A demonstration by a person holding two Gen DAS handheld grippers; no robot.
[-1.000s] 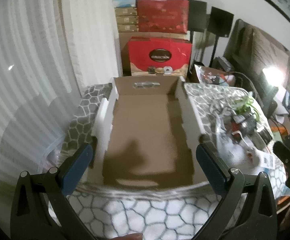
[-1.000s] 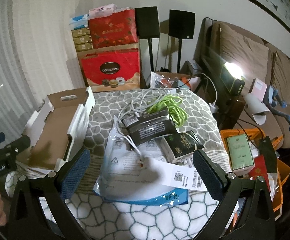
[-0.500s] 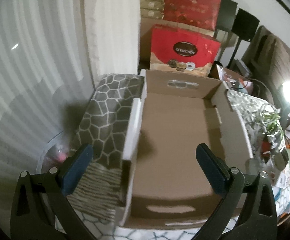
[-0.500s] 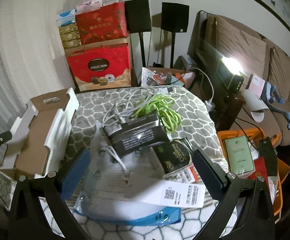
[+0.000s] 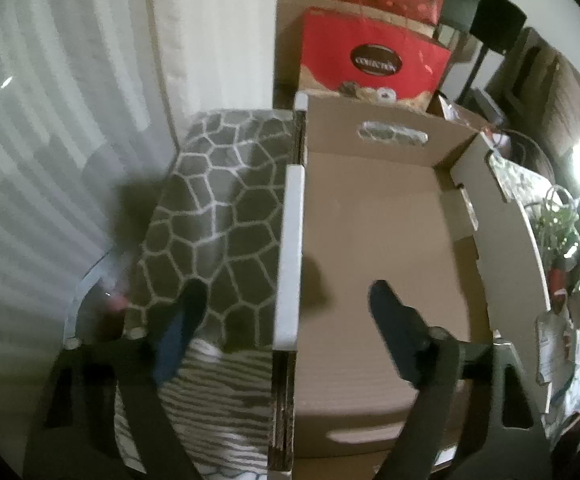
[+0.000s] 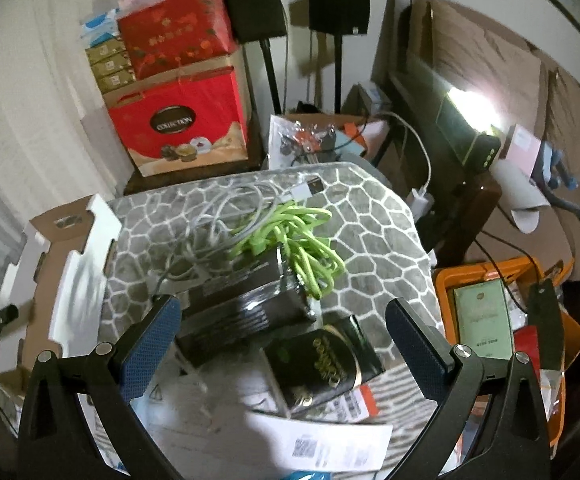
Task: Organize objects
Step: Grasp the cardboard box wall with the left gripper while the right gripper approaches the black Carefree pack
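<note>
The left gripper (image 5: 285,316) hangs with its jaws spread apart and nothing between them, straddling the white left wall of the cardboard box (image 5: 386,248): one finger is over the patterned cloth (image 5: 225,208), the other over the box's bare brown floor. The box is open-topped, with a handle slot in its far wall, and it sits on the left part of the cloth-covered table.

The right gripper (image 6: 281,340) is also wide open and gripping nothing, poised above the clutter on the right part of the same table. Nearest lies a white plastic mailer (image 6: 217,420) with a printed shipping label (image 6: 330,446) across it. Just beyond, between the fingers, a dark booklet with gold lettering (image 6: 322,364) rests beside a black shrink-wrapped package (image 6: 245,304). On the far end of that package lies a tangle of green cable (image 6: 302,236), touching a coil of grey cable (image 6: 225,216) to its left. The cardboard box (image 6: 61,276) stands at the left edge of this view, near the pile.

Right of the table is an orange bin (image 6: 502,276). Farther back stands a red gift box (image 6: 181,124) against the wall, with two black speakers (image 6: 338,4) on stands to its right.
</note>
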